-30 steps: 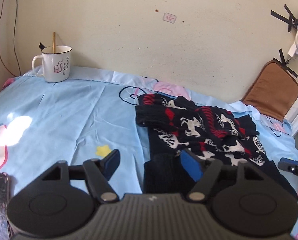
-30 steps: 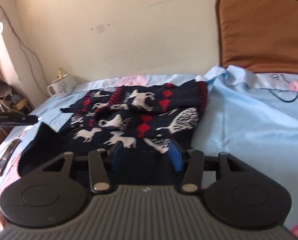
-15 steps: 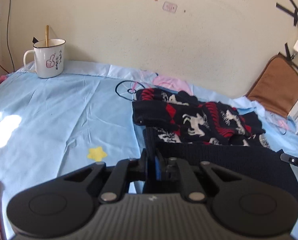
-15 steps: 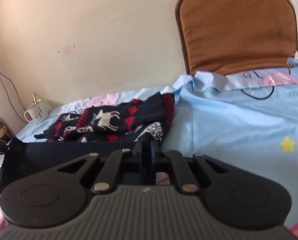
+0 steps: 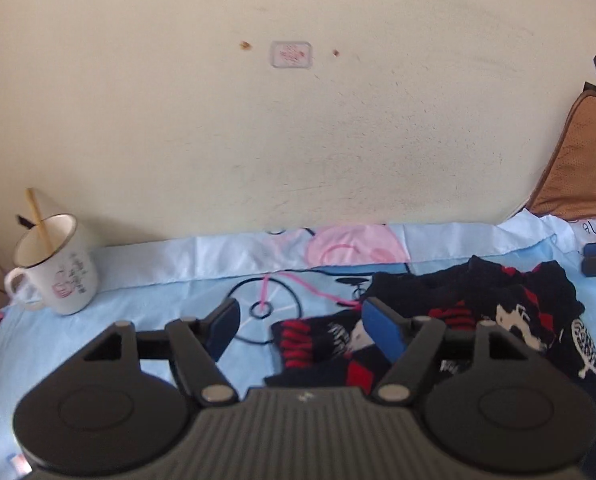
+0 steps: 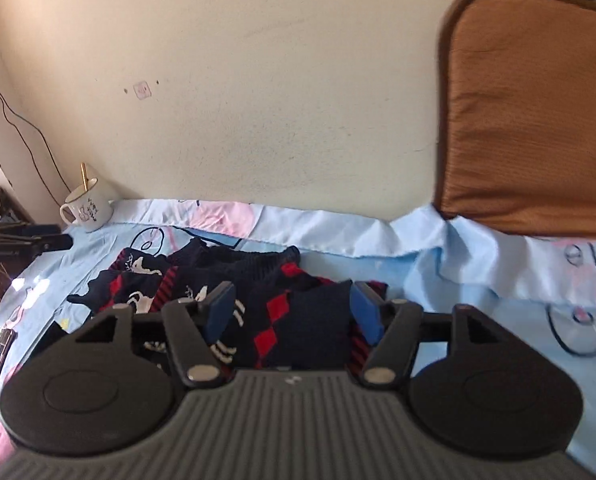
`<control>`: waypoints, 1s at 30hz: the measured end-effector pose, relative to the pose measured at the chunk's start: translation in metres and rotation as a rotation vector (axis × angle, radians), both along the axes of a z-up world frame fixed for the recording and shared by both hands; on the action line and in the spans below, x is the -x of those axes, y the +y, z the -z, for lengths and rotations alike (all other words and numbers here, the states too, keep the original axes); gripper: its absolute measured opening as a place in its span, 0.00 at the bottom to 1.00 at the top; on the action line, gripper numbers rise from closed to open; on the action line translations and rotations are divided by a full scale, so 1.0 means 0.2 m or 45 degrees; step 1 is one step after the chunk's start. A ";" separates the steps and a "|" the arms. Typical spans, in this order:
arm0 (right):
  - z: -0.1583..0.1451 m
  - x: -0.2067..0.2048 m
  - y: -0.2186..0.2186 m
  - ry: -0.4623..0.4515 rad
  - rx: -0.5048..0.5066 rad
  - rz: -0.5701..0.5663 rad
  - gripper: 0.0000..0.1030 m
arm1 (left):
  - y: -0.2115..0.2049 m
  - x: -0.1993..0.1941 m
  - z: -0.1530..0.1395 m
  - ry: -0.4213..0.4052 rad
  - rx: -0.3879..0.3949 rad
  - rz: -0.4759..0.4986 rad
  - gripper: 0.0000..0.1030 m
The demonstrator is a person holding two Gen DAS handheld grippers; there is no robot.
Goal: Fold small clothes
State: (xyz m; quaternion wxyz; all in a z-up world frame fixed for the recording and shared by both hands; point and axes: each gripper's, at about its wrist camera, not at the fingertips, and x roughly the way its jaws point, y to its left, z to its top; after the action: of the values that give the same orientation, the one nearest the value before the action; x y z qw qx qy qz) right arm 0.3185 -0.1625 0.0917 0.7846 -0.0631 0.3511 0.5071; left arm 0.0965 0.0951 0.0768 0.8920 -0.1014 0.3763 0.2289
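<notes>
Both grippers have just let go. Half a second back each pair of blue fingers was pinched tight on the dark hem of the sweater, holding it taut between them; now the left gripper [image 5: 298, 324] is spreading its fingers with only bedsheet [image 5: 138, 304] and the sweater's near edge showing in the gap, nothing pressed. The right gripper [image 6: 292, 312] is likewise opening; a dark fold of knit with red diamonds sits between its fingers, but the pads stand clear of it on either side.

As I read it, the hem has been carried over toward the wall and dropped onto the upper body, so one fold is down. The sweater [image 6: 226, 280] now looks shorter and thicker than a second ago, bunched and not flat, so smoothing or a second fold probably remains.

In the left view the sweater lies from 5 to 3 o'clock of the fingers, its long axis running roughly from 9 to 3 o'clock, along the wall. A ribbed red-striped cuff or edge points toward 9 o'clock, at the mug [image 5: 54, 268], which stands well apart at 10 o'clock. In the right view the garment spreads from 12 toward 10 o'clock, with the brown cushion [image 6: 530, 112] up at 2 o'clock against the wall. Which end is the neck I cannot tell.
</notes>
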 end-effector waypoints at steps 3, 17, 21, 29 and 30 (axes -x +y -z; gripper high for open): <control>0.11 -0.15 0.28 0.079 0.074 -0.040 0.65 | 0.02 -0.35 0.09 0.073 0.038 0.025 0.70; 0.15 -0.09 0.36 0.268 -0.075 -0.072 0.11 | -0.08 -0.33 0.10 0.039 0.152 0.055 0.09; -0.09 0.18 0.12 0.149 -0.180 -0.102 0.10 | -0.28 0.00 -0.16 -0.121 0.087 0.083 0.09; -0.12 0.87 -0.49 -0.060 -0.293 -0.193 0.10 | -0.79 0.76 -0.14 -0.262 0.105 0.186 0.10; -0.06 0.95 -0.55 -0.086 -0.282 -0.186 0.10 | -0.84 0.80 -0.05 -0.220 0.146 0.187 0.10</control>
State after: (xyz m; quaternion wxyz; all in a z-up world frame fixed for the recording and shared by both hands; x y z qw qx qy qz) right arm 0.1286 -0.2723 0.1030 0.7591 -0.0185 0.2608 0.5962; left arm -0.0645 -0.0720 0.0861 0.9282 -0.1438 0.3171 0.1313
